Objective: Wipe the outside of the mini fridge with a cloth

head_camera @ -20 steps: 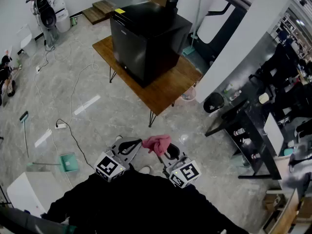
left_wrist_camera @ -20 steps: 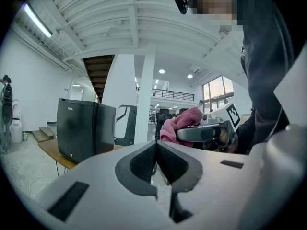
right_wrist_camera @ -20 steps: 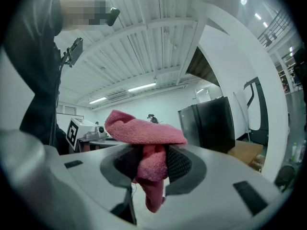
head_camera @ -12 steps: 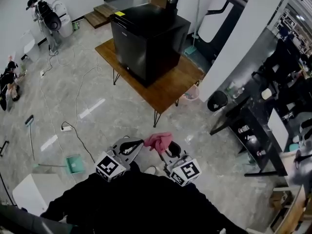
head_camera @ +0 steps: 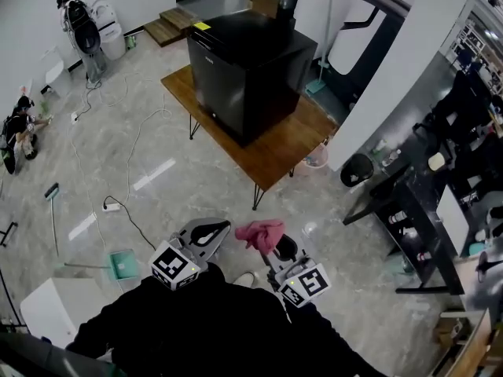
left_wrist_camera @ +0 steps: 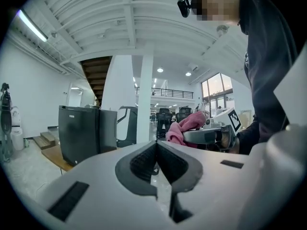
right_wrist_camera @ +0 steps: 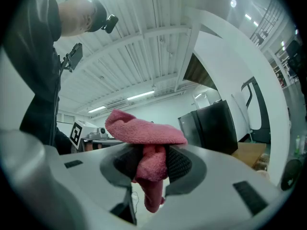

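Observation:
A black mini fridge (head_camera: 247,65) stands on a low wooden table (head_camera: 275,151) some way ahead; it also shows in the left gripper view (left_wrist_camera: 79,133) and the right gripper view (right_wrist_camera: 216,126). My right gripper (head_camera: 271,246) is shut on a pink cloth (head_camera: 259,232), which bunches over and hangs between the jaws (right_wrist_camera: 148,147). My left gripper (head_camera: 211,232) is held beside it, jaws pressed together with nothing between them (left_wrist_camera: 156,159). Both grippers are close to my body, well short of the fridge.
White cables (head_camera: 130,151) and a power strip (head_camera: 110,206) lie on the tiled floor to the left. A teal dustpan (head_camera: 122,264) sits near my left. A black shelf with bottles (head_camera: 409,226) stands at right; a white pillar (head_camera: 393,69) rises behind the table.
The table and fridge have shifted slightly right and nearer in the head view as I step forward. Both grippers keep their hold and position by my body.

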The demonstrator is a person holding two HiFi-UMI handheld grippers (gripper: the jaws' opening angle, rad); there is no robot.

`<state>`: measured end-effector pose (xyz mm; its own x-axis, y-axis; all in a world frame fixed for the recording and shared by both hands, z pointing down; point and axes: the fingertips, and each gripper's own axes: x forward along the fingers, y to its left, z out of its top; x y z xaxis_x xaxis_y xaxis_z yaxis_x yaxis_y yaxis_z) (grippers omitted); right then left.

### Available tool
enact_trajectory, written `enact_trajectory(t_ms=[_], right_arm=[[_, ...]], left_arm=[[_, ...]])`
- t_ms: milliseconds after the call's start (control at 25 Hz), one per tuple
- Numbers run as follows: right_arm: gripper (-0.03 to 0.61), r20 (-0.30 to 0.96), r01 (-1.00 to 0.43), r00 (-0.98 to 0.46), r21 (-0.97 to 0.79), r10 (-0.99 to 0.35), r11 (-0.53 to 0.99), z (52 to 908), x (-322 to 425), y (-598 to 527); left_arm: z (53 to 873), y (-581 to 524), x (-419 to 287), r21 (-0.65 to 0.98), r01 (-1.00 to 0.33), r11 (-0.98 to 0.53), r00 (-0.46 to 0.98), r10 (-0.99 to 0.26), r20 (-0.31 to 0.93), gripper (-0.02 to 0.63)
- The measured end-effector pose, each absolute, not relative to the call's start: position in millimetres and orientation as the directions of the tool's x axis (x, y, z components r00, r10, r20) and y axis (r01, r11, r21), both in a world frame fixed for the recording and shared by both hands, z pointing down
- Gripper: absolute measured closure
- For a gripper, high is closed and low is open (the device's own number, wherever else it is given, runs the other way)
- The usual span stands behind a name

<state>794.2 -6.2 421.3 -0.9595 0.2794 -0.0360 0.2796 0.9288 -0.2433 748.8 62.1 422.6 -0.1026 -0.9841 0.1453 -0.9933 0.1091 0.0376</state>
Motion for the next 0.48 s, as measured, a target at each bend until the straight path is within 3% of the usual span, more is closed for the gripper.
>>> enact_trajectory(t_ms=[480], right_arm=[[0.442,-0.057,0.282,-0.959,-0.182,0.276,0.942,389,702,-33]], left_arm=[[400,25,665,0.013,-0.996,0.089,-0.087,-0.991,0.1,0.607]])
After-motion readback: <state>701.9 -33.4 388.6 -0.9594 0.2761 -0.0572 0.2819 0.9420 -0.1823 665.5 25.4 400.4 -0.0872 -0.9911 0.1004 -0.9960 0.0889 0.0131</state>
